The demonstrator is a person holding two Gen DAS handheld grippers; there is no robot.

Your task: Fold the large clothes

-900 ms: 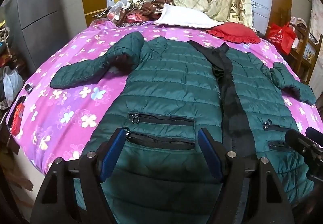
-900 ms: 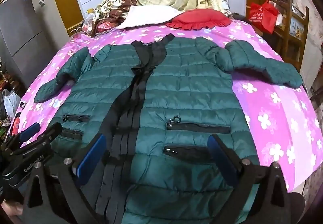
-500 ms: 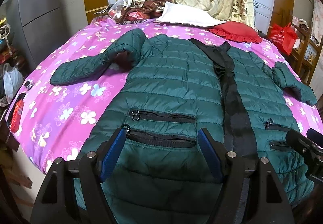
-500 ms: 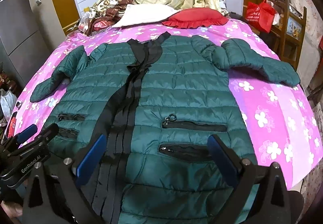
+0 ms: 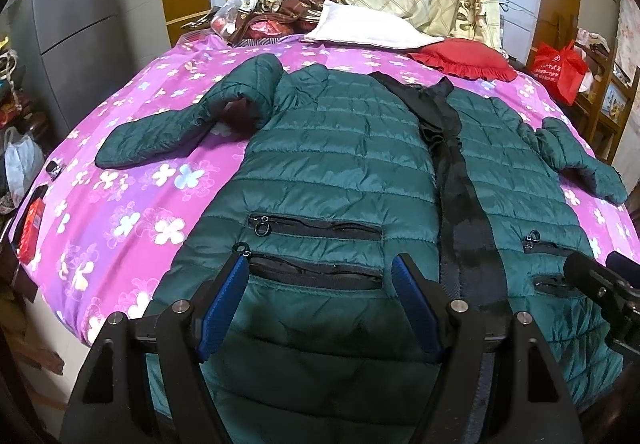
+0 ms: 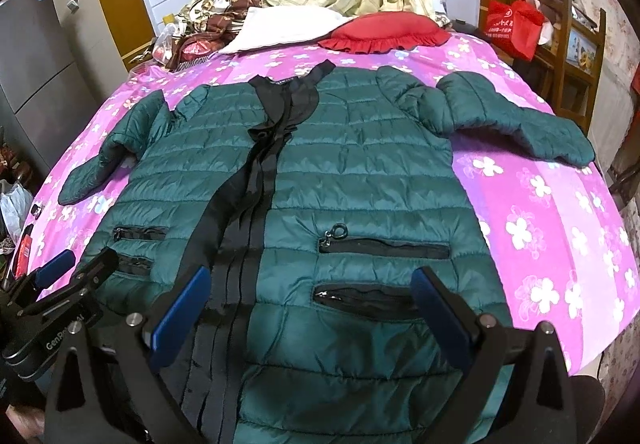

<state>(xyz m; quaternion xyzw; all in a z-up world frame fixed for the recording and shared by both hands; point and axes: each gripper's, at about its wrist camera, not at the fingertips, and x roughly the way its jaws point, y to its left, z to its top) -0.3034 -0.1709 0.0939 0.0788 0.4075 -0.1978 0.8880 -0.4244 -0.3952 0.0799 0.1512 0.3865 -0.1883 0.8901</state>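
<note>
Green quilted nylon covers most of the bed: the puffer jacket (image 5: 340,172) lies face up and spread flat on the pink flowered bedspread (image 5: 132,212), sleeves out to either side. We hold our left gripper (image 5: 320,304) and right gripper (image 6: 312,308) above the hem, both with jaws wide apart and nothing in them. We judge the shell slippery and the padding springy, so a shallow pinch could lose the fabric or catch only the top layer, and the hem hanging over the bed edge could drag the whole jacket toward us. Its long axis runs from the hem by us to the collar, which points at the red cushion (image 6: 384,32).
</note>
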